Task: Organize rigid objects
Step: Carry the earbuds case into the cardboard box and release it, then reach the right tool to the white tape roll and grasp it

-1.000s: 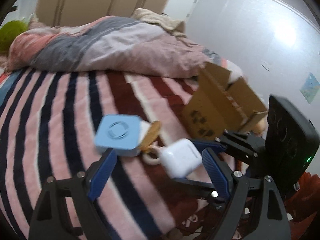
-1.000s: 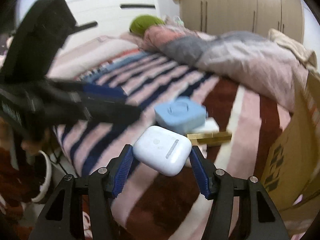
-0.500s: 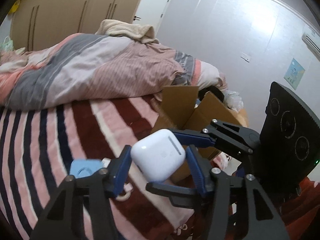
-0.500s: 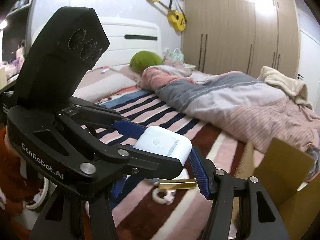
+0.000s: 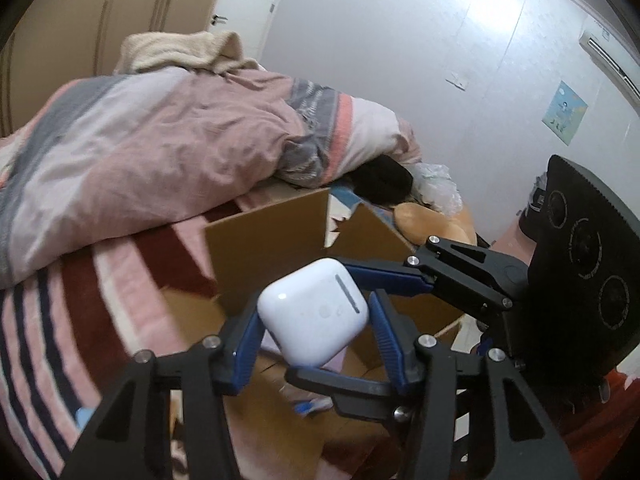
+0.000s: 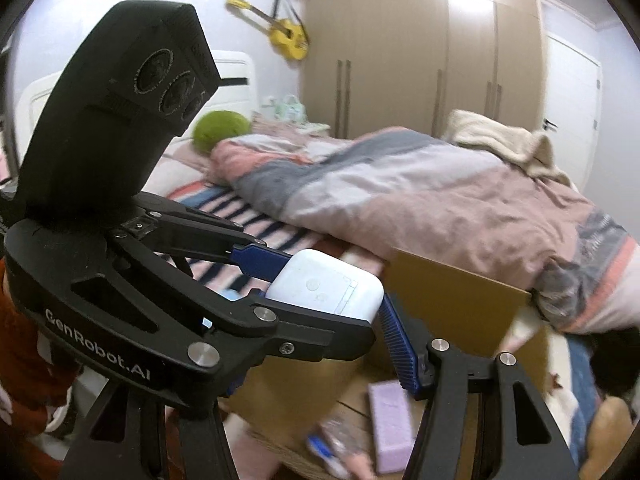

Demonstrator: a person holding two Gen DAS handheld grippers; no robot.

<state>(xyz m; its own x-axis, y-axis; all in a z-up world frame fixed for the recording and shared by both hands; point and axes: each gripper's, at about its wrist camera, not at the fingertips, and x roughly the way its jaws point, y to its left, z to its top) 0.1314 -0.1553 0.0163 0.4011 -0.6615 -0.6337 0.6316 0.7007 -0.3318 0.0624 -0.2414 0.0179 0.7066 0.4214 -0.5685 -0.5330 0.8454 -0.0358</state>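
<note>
The left hand-held gripper (image 5: 314,330) has its blue ribbed pads clamped on the two sides of a white earbud case (image 5: 313,311), which sits tilted in the air above an open cardboard box (image 5: 276,236). The right hand-held gripper (image 5: 372,300) reaches in from three o'clock in the left wrist view; one blue finger lies along the case's far side and its lower black finger passes under the case, but whether it presses on the case or merely frames it cannot be told. In the right wrist view the same white earbud case (image 6: 326,288) sits at centre, with the right hand-held gripper's (image 6: 324,344) ribbed blue pad (image 6: 398,350) just beside the case's lower right corner and its other finger hidden behind the left device. White lettering on the left device's black frame reads "GenRobot.AI" (image 6: 98,350) at eight o'clock. At five o'clock, inside the cardboard box (image 6: 452,292), lie a lilac block (image 6: 390,424) and a blurred blue-and-white item (image 6: 324,454) beside it. Beyond the box, from nine to three o'clock, a bed (image 6: 224,204) with a striped sheet carries a crumpled pink and grey duvet (image 6: 400,196). A yellow ukulele (image 6: 284,34) hangs on the wall at twelve o'clock, beside a tan wardrobe (image 6: 420,60).
</note>
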